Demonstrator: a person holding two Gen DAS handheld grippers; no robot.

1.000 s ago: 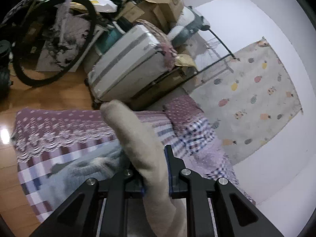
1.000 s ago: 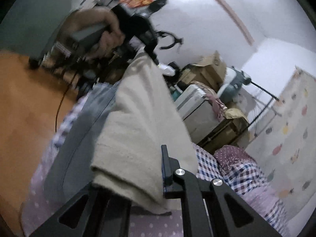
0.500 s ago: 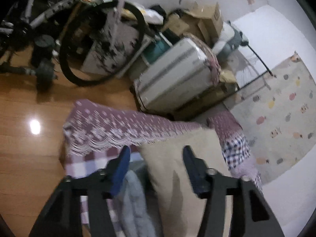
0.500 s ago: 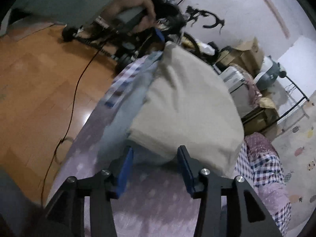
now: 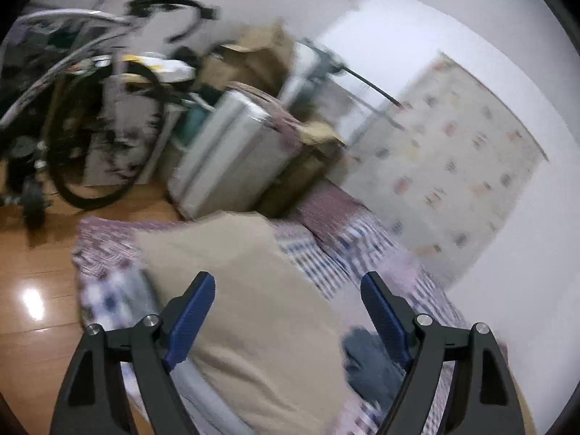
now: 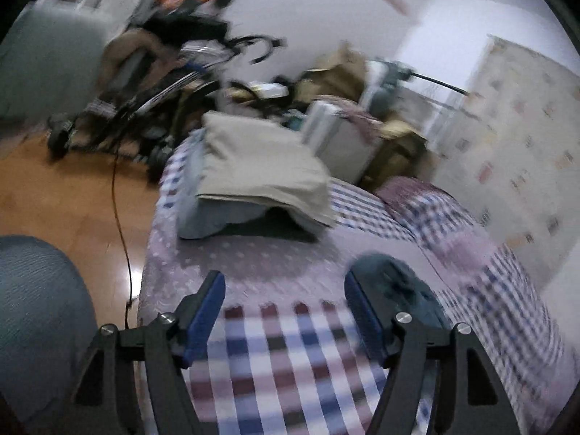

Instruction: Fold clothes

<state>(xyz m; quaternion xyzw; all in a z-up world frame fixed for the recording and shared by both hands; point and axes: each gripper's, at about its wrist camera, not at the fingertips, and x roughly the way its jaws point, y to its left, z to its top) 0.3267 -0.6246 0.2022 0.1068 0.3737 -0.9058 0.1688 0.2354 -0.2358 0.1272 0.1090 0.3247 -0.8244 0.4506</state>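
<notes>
folded beige garment [image 6: 261, 166] atop grey garment [image 6: 203, 214] on checkered bedspread [image 6: 290, 355]; left gripper [image 5: 286, 290] and right gripper [image 6: 284, 290] spread apart, empty, near beige garment.

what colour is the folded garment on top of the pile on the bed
Beige, plain, no pattern; the folded garment shows best in the right wrist view.

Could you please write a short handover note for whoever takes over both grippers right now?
Left gripper: open, empty, hovering over the folded beige cloth garment.
Right gripper: open, empty, above the checked purple bedspread.
Things: in the right wrist view the beige garment lies folded on top of a grey-blue folded garment near the far end of the bed. A dark teal crumpled garment lies by the right gripper's right finger.
Done: the beige piece is folded and stacked.
Left: the dark teal garment looks unfolded; probably next.
</notes>
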